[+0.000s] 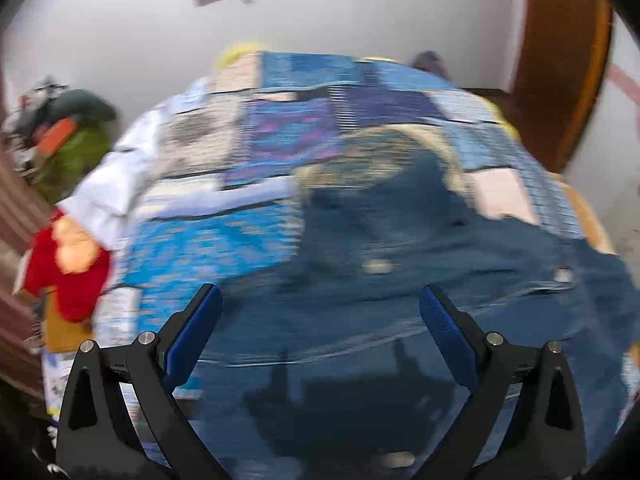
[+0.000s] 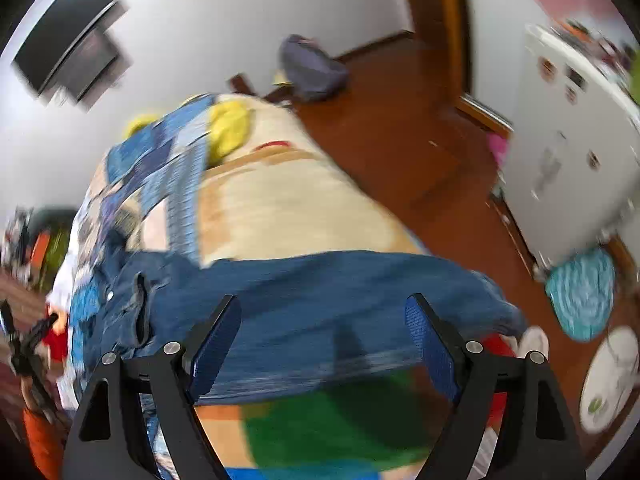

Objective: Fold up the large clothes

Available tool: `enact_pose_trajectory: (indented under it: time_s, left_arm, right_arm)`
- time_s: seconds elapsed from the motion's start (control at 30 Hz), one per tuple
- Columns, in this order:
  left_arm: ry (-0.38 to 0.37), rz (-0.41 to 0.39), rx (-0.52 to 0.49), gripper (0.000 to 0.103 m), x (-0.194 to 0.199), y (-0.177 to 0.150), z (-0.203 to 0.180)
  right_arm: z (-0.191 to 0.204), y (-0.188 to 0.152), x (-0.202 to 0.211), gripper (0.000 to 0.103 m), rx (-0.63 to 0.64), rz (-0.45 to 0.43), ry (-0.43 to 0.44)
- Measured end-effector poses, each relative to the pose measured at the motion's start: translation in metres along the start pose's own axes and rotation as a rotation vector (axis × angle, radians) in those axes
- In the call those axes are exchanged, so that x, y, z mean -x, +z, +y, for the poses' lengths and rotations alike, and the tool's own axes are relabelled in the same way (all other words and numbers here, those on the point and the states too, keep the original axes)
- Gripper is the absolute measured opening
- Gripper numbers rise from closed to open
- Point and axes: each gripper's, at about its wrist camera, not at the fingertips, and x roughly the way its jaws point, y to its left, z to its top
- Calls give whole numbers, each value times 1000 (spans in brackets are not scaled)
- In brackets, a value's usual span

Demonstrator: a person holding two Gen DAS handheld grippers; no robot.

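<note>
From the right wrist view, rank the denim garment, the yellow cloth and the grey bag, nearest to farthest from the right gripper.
1. Denim garment: spread on the bed directly beyond the open right gripper.
2. Yellow cloth: up the bed, near its far end, left of centre.
3. Grey bag: on the floor past the bed, by the wall.

Dark blue denim garment (image 1: 400,320) on blue patchwork quilt (image 1: 280,128).
</note>
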Motion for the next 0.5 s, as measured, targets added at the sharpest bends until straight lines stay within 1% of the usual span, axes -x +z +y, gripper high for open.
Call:
enact_pose_trajectory:
  time_s: [0.1,0.2,0.27,0.37,0.43,0.5]
  left_arm:
    - [-80,21,-49,100,-10,0,-48]
    - [-141,67,-93,100,-30,-5,-87]
    - [-175,102,-100,100,-44,-10,-108]
    - [-237,166,-76,100,-66,-18,-134]
    - [-255,190,-73,100,-75,-22,-147]
    - [-228,195,-88,100,-82,-23,-155]
  right_arm:
    - [-39,-2,-2,82,-76,13,-20]
    - [-71,-10,-13,82,-162,46,-8]
    - [-90,-19,-30,82,-242,89,12]
    - [-107,-32,-56,82,-329,144,54]
    - [-111,-37,-66,82,-355,143,66]
    - [-110,-37,-69,83,-354,106,53]
